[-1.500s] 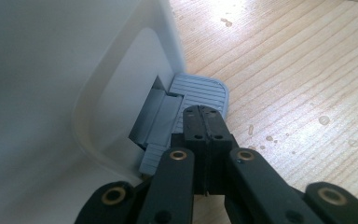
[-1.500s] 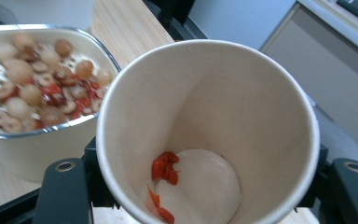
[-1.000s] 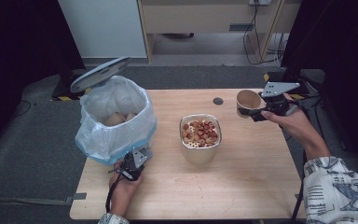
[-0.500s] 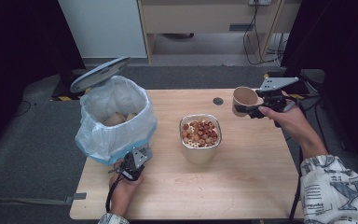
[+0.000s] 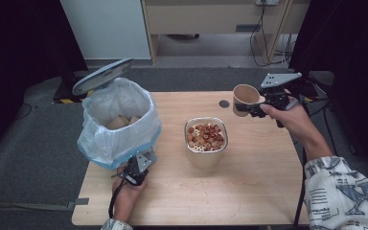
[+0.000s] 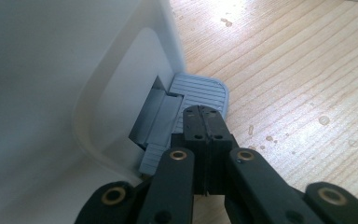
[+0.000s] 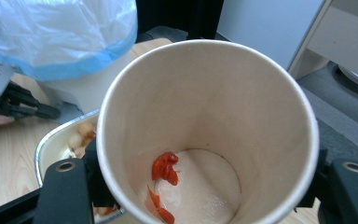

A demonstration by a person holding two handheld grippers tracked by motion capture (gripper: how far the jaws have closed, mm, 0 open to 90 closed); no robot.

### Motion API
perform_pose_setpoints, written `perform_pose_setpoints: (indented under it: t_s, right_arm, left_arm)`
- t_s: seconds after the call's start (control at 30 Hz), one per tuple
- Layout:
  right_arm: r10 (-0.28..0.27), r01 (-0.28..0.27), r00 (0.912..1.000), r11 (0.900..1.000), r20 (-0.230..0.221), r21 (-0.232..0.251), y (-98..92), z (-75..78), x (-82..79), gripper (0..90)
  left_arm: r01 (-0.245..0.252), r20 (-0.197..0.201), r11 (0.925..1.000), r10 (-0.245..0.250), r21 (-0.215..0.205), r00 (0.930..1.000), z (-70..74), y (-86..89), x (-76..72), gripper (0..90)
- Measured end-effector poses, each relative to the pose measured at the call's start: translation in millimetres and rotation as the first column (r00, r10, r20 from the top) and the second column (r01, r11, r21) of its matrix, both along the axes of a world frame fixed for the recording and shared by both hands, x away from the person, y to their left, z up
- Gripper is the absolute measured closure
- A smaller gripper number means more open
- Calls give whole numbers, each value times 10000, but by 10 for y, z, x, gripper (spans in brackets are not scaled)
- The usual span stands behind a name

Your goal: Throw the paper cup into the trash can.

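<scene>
My right gripper is shut on a paper cup, held tipped on its side above the table's right part, its mouth turned toward the left. In the right gripper view the cup sits between my right gripper's jaws, with a few red scraps stuck near its bottom. A foil container of red and pale food stands mid-table, below and left of the cup. My left gripper is shut, and its tips rest on the grey pedal of the pedal bin, whose lid stands open.
The bin is lined with a clear plastic bag and holds pale scraps. A small dark round thing lies on the table behind the container. The foil container's rim shows under the cup. The table's front edge is near the left hand.
The right gripper has carried the cup up and to the left, closer to the foil container. The left gripper has stayed on the pedal, and the lid remains open.
</scene>
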State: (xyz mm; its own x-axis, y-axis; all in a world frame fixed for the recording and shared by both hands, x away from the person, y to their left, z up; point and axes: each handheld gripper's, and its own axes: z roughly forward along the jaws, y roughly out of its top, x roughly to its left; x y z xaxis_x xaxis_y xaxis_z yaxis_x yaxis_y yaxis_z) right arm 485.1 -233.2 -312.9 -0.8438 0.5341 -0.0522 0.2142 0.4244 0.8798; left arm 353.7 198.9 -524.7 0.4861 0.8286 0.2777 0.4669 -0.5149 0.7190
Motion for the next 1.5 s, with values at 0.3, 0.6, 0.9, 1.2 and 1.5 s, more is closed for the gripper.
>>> perform_pose_setpoints:
  t_s: [0.3, 0.6, 0.9, 1.2, 1.5]
  right_arm:
    - [143, -143, 9999, 9999, -10, 35, 275, 116, -8, 314]
    - [175, -176, 9998, 9998, -80, -104, 607, 164, 9, 314]
    - [319, -321, 9993, 9995, -200, -70, 838, 159, 23, 313]
    - [514, -517, 9980, 9986, -372, -57, 994, 220, -7, 313]
    - [803, -806, 9955, 9967, -503, -35, 1215, 267, -7, 313]
  left_arm:
    - [10, 18, 10000, -10, 25, 10000, -1, -2, -1, 894]
    - [4, 31, 10000, -4, 13, 10000, -3, -5, -1, 894]
    - [30, 32, 10000, -31, 41, 10000, 0, -2, 0, 893]
    - [12, 49, 10000, -12, 34, 10000, -2, -7, 0, 894]
    - [33, 31, 10000, -33, 47, 10000, 0, -1, 1, 894]
